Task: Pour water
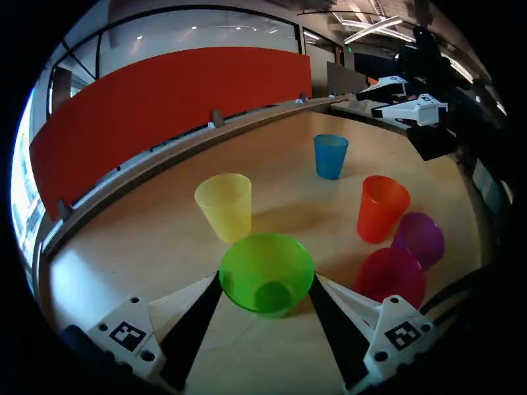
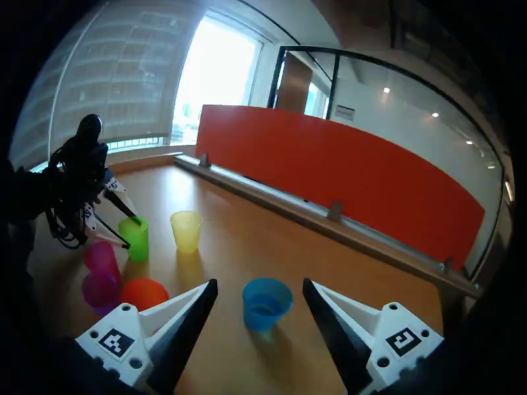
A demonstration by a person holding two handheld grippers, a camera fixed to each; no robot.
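A green cup (image 1: pixel 267 275) stands upright on the wooden table (image 1: pixel 165 230) between my left gripper's (image 1: pixel 265 280) fingers, which press on both its sides. The right gripper view shows that same left gripper (image 2: pixel 132 230) closed around the green cup (image 2: pixel 134 240), held by a dark-sleeved hand. My right gripper (image 2: pixel 259 284) is open, its fingers on either side of a blue cup (image 2: pixel 266 303) with a gap on each side. In the left gripper view the right gripper (image 1: pixel 369 105) hovers behind the blue cup (image 1: pixel 329 156). Whether either cup holds water I cannot tell.
A yellow cup (image 1: pixel 225 205), an orange cup (image 1: pixel 382 207), a purple cup (image 1: pixel 419 237) and a pink cup (image 1: pixel 390 276) stand close around the green one. An orange partition (image 1: pixel 171 105) with a rail runs along the table's far edge.
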